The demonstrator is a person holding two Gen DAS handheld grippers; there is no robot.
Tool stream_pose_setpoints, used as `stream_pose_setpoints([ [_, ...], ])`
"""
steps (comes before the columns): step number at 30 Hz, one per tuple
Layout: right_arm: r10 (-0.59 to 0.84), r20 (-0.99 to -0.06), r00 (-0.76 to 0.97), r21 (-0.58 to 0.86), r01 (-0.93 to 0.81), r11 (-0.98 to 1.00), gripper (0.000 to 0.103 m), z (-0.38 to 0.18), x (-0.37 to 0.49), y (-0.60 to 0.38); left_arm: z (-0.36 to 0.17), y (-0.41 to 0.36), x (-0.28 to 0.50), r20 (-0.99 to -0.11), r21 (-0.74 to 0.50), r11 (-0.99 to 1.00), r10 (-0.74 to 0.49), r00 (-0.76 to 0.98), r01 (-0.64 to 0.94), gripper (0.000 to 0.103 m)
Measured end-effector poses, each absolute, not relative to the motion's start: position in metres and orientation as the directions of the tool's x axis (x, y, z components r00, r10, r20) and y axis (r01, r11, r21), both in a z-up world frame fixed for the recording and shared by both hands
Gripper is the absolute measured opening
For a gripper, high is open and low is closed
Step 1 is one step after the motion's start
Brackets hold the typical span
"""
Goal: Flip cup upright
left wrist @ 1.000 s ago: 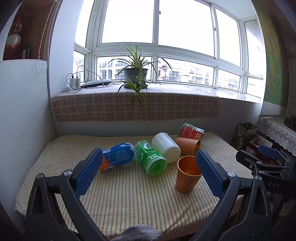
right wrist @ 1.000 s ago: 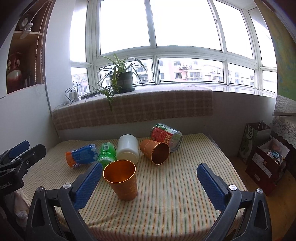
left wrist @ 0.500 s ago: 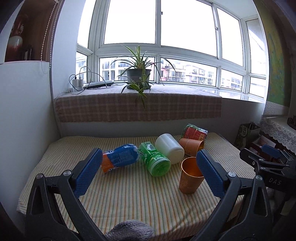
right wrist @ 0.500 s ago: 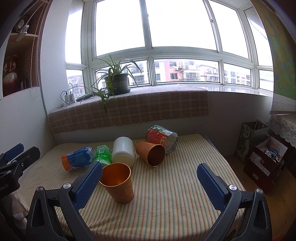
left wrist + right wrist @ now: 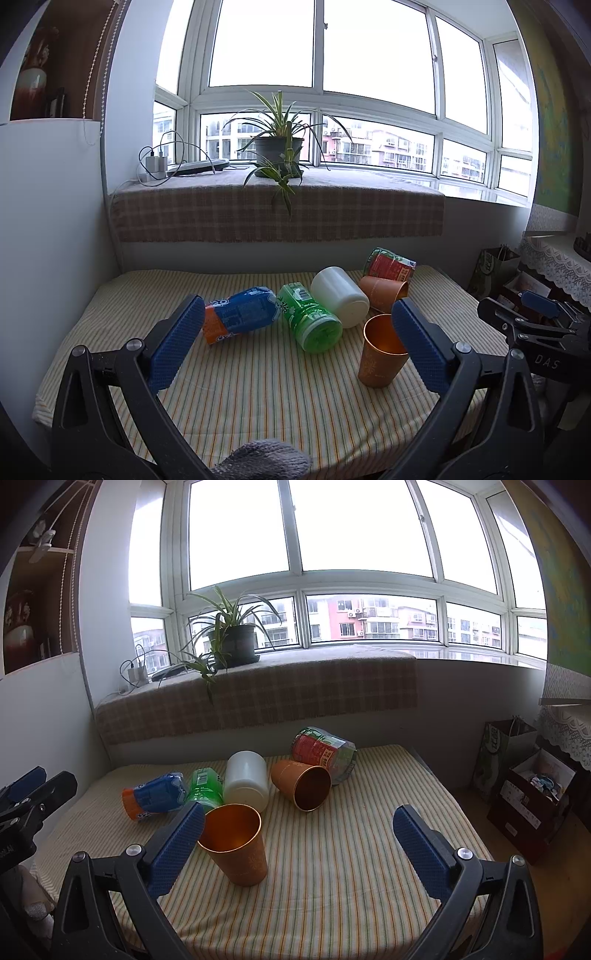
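A copper cup (image 5: 236, 845) stands upright on the striped tablecloth (image 5: 332, 878), also in the left wrist view (image 5: 378, 360). A second copper cup (image 5: 301, 783) lies on its side behind it, mouth facing me; it shows in the left wrist view (image 5: 382, 292) too. My left gripper (image 5: 295, 347) is open and empty, held back above the table's front. My right gripper (image 5: 295, 845) is open and empty, with the upright cup just beside its left finger (image 5: 177, 843).
A white jar (image 5: 246, 779), green bottle (image 5: 205, 788), blue-orange bottle (image 5: 155, 799) and red can (image 5: 323, 751) lie on their sides in a row behind the cups. A potted plant (image 5: 231, 646) sits on the covered sill. Bags and boxes (image 5: 528, 786) stand on the floor right.
Both grippers have drawn back and up from the table; the objects look smaller and farther. The upright cup stays standing. Both grippers stay open.
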State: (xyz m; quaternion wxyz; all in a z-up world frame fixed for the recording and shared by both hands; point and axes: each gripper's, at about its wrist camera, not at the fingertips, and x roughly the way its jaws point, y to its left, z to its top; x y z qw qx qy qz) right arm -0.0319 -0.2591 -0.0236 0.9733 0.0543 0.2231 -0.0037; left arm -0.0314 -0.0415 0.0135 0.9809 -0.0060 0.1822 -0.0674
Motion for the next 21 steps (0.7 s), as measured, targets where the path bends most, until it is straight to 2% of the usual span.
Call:
stream_pose_setpoints([
  [21,0.022,-0.441,0.897,0.111,0.030,0.993,0.103,-0.0237,-0.0299,-0.2597,0.0141,-0.0403,-0.0310,-0.355,-0.037,0.991,-0.135,0.925,0.131,0.103],
])
